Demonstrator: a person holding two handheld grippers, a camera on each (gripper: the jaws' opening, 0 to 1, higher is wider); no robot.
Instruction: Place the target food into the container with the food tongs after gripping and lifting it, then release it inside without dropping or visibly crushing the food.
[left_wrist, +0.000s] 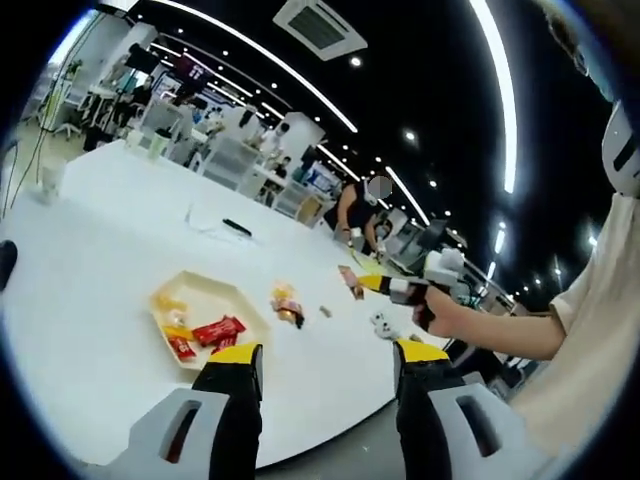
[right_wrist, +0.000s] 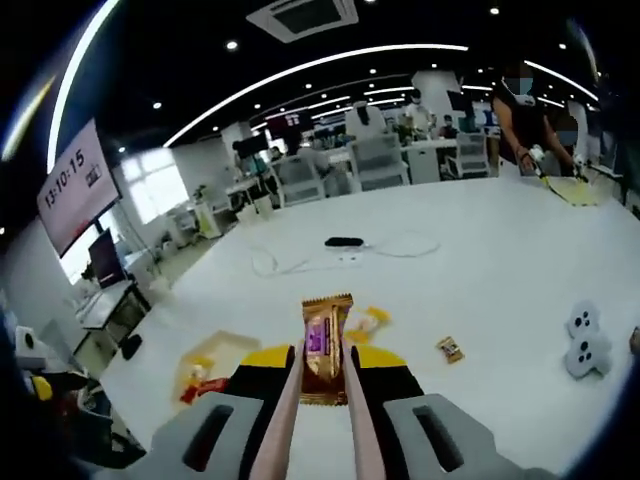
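My right gripper (right_wrist: 325, 360) is shut on the pale food tongs (right_wrist: 284, 415). The tongs' tips pinch a brown and gold snack packet (right_wrist: 325, 345), held upright above the white table. In the left gripper view a hand holds that right gripper (left_wrist: 405, 288) off the table's right edge, with the snack packet (left_wrist: 350, 282) at the tongs' end. The cream hexagonal tray (left_wrist: 200, 290) lies on the table with red and yellow packets in it; it also lies low and left as the tray (right_wrist: 228, 347). My left gripper (left_wrist: 328, 355) is open, with nothing between its fingers, short of the table edge.
A yellow snack (left_wrist: 287, 305), a small packet (left_wrist: 325, 312) and a white toy (left_wrist: 383, 325) lie right of the tray. A black device with a white cable (right_wrist: 343, 241) sits farther back. A person works at the table's far end (right_wrist: 525, 100).
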